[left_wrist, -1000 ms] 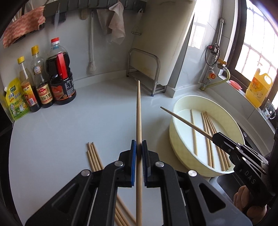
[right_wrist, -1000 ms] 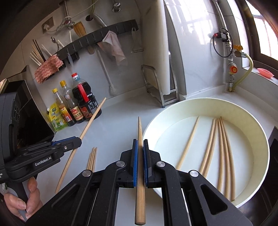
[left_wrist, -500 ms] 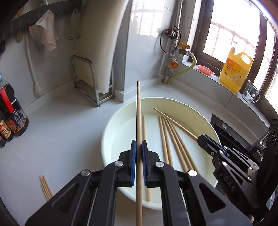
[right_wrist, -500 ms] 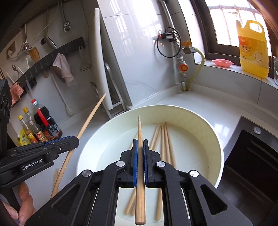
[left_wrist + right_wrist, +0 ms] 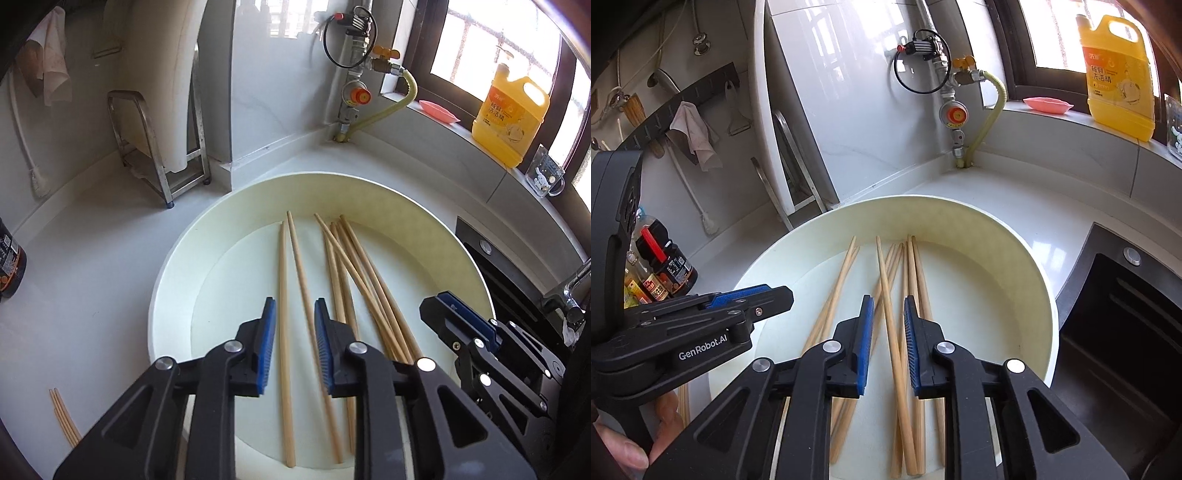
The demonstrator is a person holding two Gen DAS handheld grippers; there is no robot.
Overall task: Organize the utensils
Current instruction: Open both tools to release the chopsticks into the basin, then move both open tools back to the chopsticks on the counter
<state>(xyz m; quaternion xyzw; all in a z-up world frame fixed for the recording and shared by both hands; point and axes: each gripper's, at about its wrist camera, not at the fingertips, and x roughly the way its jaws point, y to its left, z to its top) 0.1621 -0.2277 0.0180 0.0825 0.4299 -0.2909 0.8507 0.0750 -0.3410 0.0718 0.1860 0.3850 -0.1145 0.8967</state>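
A round cream basin point(image 5: 177, 258) point(image 5: 1015, 266) sits on the white counter and holds several wooden chopsticks point(image 5: 284, 295) point(image 5: 886, 288) lying loose on its floor. My left gripper point(image 5: 294, 317) is open and empty just above the basin, with two chopsticks lying below its gap. My right gripper point(image 5: 888, 314) is open and empty over the basin, with one chopstick lying below its gap. The right gripper shows at the right in the left wrist view point(image 5: 454, 310). The left gripper shows at the left in the right wrist view point(image 5: 753, 299).
More chopsticks point(image 5: 62, 417) lie on the counter left of the basin. Sauce bottles point(image 5: 661, 266) stand at the far left. A metal rack with a white board point(image 5: 159, 147), a gas valve and hose point(image 5: 354, 96), a yellow detergent jug point(image 5: 509, 110) and a black stove point(image 5: 1126, 325) surround the basin.
Both grippers were shut on one chopstick each over the basin. Both have opened, and the two chopsticks now lie in the basin with the others.
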